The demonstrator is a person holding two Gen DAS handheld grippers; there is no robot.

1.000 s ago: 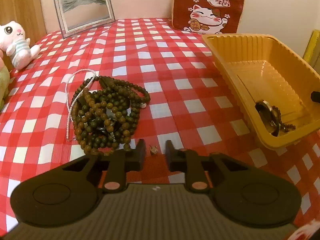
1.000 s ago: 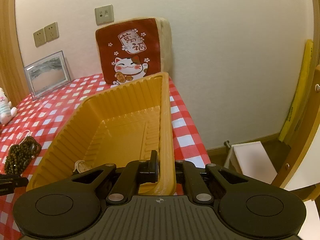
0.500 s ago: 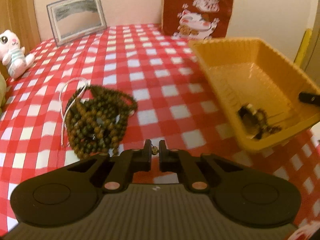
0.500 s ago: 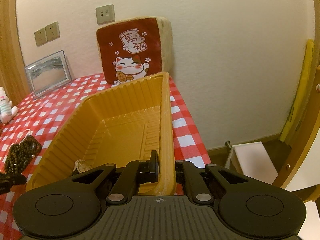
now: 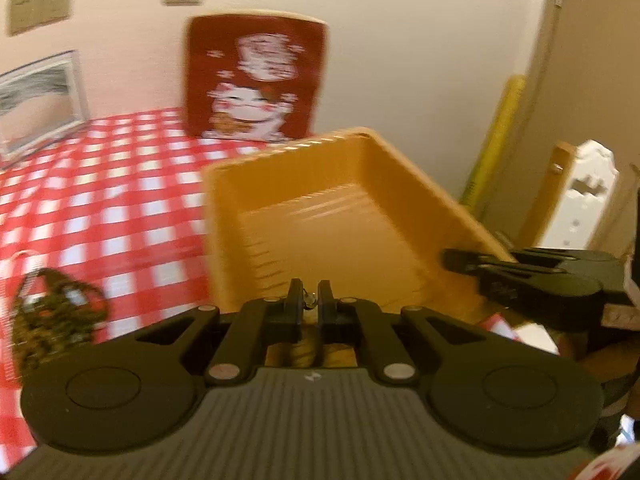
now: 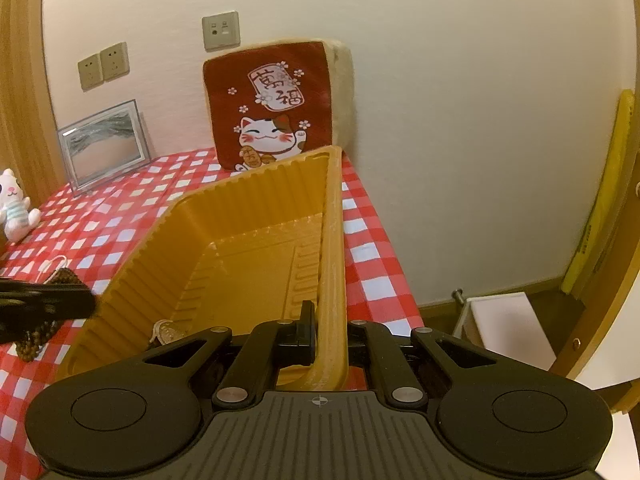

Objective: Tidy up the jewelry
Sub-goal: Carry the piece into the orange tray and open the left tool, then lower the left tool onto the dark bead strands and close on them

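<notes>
Left gripper (image 5: 309, 301) pinched on small metal charm (image 5: 308, 302), above yellow tray (image 5: 224, 184). Right gripper (image 6: 324, 330) clamped on tray's right wall. Bead bracelets (image 5: 52, 316) left of tray.

A red cushion (image 6: 276, 106) printed with a beckoning cat is leaning upright against the cream wall (image 6: 460, 80) at twelve o'clock in the right wrist view. At ten o'clock, a framed picture (image 6: 105, 145) is standing tilted against the same wall, with a double socket plate (image 6: 103, 65) above it and a single plate (image 6: 221, 30) at eleven. A white plush cat (image 6: 14, 204) is sitting at nine o'clock on the red-and-white checked cloth (image 6: 120, 216) covering the counter. At three o'clock a yellow roll (image 6: 600, 200) is leaning in the corner, and a white box (image 6: 504, 324) is sitting on the floor at four.
</notes>
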